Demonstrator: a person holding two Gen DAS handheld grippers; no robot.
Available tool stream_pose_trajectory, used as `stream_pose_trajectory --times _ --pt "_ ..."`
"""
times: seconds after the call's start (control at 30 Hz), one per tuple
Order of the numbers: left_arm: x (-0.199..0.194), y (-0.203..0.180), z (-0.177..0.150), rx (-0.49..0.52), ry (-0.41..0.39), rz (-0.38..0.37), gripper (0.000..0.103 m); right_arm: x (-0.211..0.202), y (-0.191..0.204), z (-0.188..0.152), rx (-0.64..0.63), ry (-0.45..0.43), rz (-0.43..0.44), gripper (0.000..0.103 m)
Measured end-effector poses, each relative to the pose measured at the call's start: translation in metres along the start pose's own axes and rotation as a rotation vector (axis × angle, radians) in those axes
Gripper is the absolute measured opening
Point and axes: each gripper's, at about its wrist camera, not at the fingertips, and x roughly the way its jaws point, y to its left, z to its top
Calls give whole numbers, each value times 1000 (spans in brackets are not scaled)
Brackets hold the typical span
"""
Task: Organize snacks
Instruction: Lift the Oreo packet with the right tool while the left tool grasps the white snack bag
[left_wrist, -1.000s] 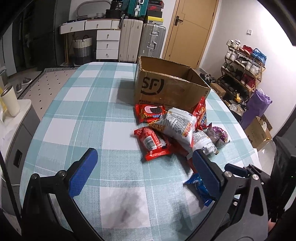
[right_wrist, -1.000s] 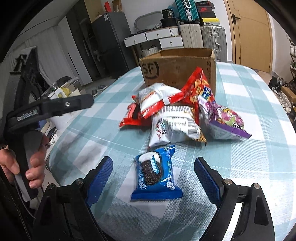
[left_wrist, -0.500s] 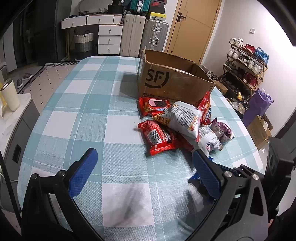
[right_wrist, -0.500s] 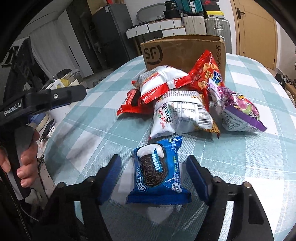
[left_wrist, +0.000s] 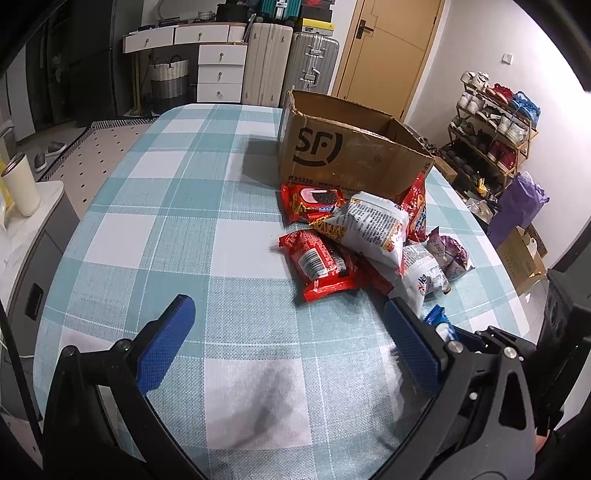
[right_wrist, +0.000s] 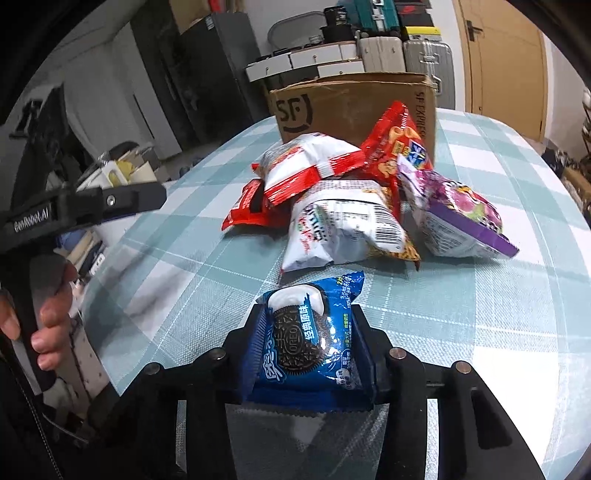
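Note:
A blue Oreo pack (right_wrist: 303, 343) lies on the checked tablecloth (right_wrist: 480, 314), near the front edge. My right gripper (right_wrist: 308, 314) has its jaws closing on the pack, and the pads press both of its long sides. In the left wrist view only a corner of the blue Oreo pack (left_wrist: 437, 321) peeks out behind a finger. My left gripper (left_wrist: 288, 314) hangs open over bare cloth, holding nothing. Beyond lies a snack pile: a red Oreo pack (left_wrist: 321, 262), a white bag (right_wrist: 343, 232), a purple bag (right_wrist: 461, 214) and a red bag (right_wrist: 395, 147). An open cardboard box (left_wrist: 347, 155) stands behind the pile.
A person's hand (right_wrist: 48, 321) holds the left gripper's handle at the left of the right wrist view. A mug (left_wrist: 20, 184) stands on a side counter left of the table. Suitcases (left_wrist: 291, 62) and a shoe rack (left_wrist: 495, 125) line the far walls.
The right gripper's jaws have closed from wide apart onto the blue Oreo pack. The left gripper stays open and has hardly moved.

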Motion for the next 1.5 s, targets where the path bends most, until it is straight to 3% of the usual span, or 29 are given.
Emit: stream_pose_trajectory --times 0.5,1.0,1.5 --pt "25 -24 14 39 46 -28 102 -23 -22 -5 77 -63 82 45" --pt "68 -61 62 144 112 -81 102 -37 -56 -19 161 -88 100 45" --pt "123 -82 86 227 197 -99 102 -40 -69 -19 180 -101 92 45"
